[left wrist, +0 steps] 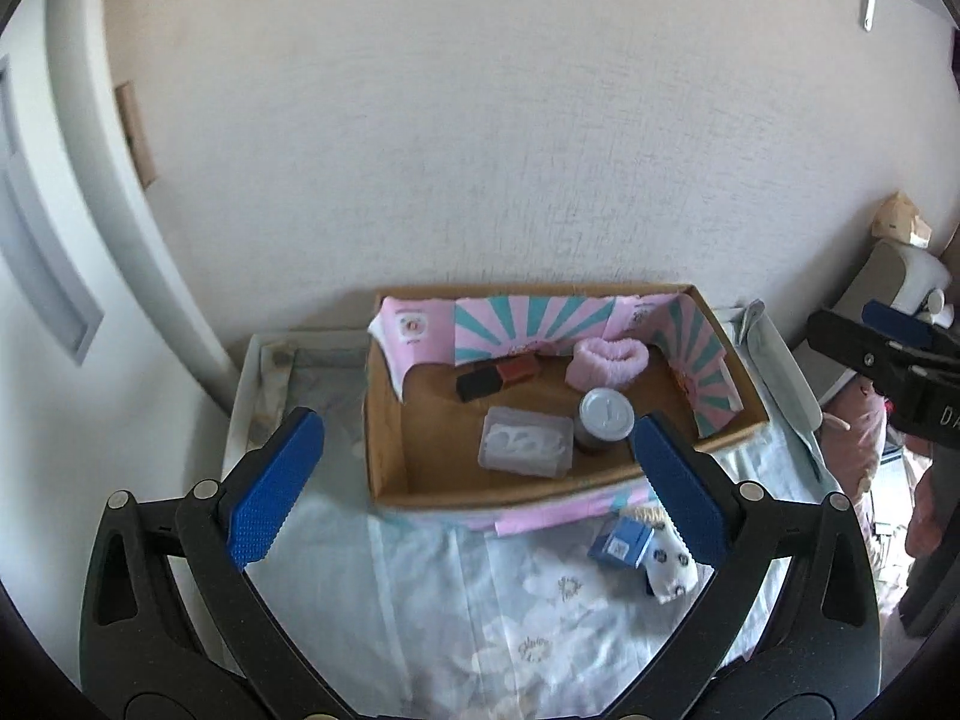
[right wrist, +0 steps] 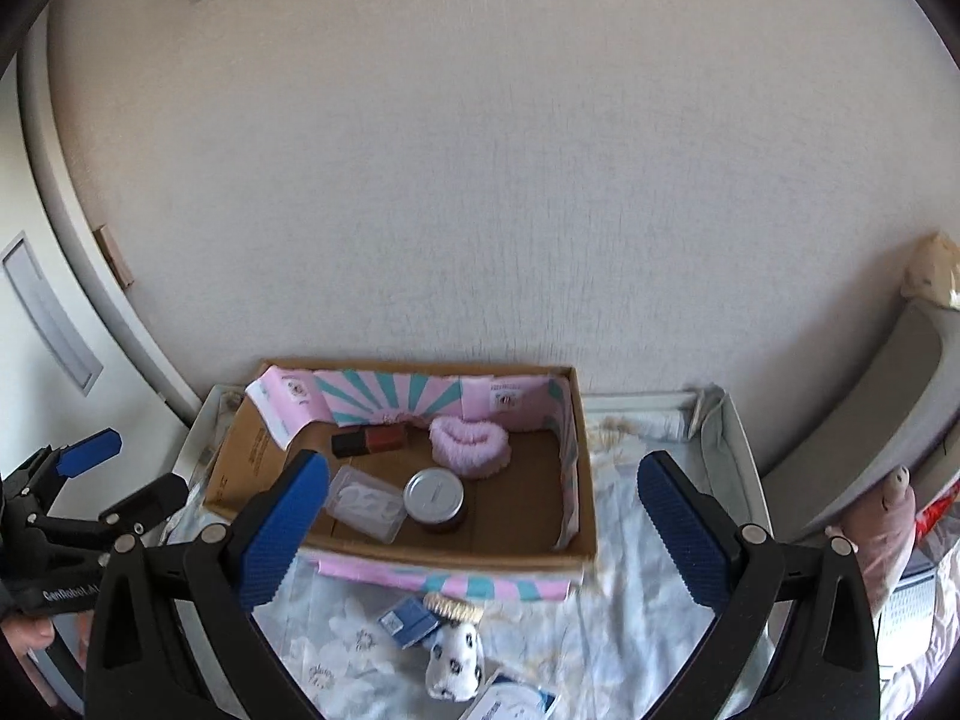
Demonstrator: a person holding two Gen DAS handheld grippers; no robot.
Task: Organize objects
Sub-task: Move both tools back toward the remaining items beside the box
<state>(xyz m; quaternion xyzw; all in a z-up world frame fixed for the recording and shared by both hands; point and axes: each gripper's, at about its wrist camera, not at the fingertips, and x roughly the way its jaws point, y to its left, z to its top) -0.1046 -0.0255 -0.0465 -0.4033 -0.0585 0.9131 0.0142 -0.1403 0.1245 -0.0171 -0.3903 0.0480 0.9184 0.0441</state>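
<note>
An open cardboard box (left wrist: 390,420) (right wrist: 585,456) with pink and teal flaps stands on a table against the wall. In it lie a clear plastic case (left wrist: 525,441) (right wrist: 366,501), a dark jar with a grey lid (left wrist: 605,411) (right wrist: 435,497), a pink fluffy band (left wrist: 609,363) (right wrist: 471,443) and a black and red block (left wrist: 495,379) (right wrist: 367,441). In front of the box lie a small blue box (left wrist: 621,543) (right wrist: 408,621), a gold-edged item (right wrist: 453,606) and a white spotted sock (left wrist: 666,567) (right wrist: 453,663). My left gripper (left wrist: 474,483) is open and empty above the cloth. My right gripper (right wrist: 483,531) is open and empty above the box front.
A pale floral cloth (left wrist: 480,612) (right wrist: 624,600) covers the table. A white packet (right wrist: 510,699) lies at the near edge. A grey chair (right wrist: 870,420) with clothes stands to the right. A door frame (left wrist: 102,180) is at left.
</note>
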